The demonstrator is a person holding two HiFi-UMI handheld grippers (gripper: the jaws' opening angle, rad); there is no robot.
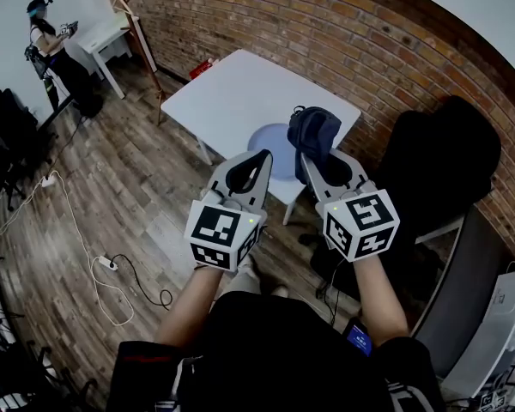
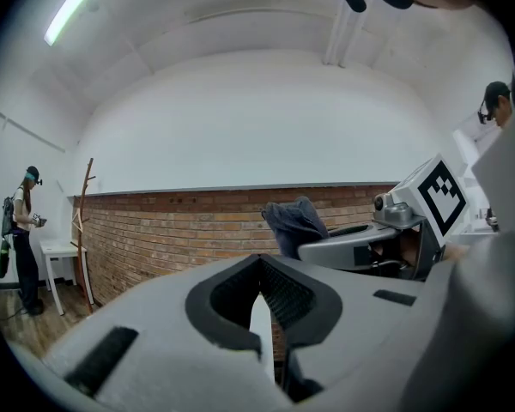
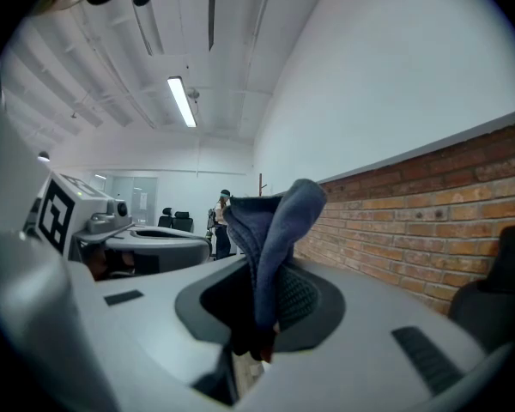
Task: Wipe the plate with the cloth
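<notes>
A pale blue plate (image 1: 272,142) lies near the front edge of a white table (image 1: 232,84). A dark blue cloth (image 1: 316,134) (image 3: 275,230) hangs bunched over the plate's right side, and my right gripper (image 1: 314,155) (image 3: 264,294) is shut on it. My left gripper (image 1: 264,156) (image 2: 260,269) hovers beside it at the plate's near edge, with its jaws together and nothing between them. Both are held up off the table and point level towards the walls. In the left gripper view the cloth (image 2: 293,221) and the right gripper (image 2: 360,245) show on the right.
A brick wall (image 1: 343,33) runs behind the table. To the right stands a black office chair (image 1: 442,157). Cables and a power strip (image 1: 110,264) lie on the wooden floor. Far left, a person (image 1: 47,45) stands by another white table (image 1: 103,31) and a coat stand (image 1: 133,15).
</notes>
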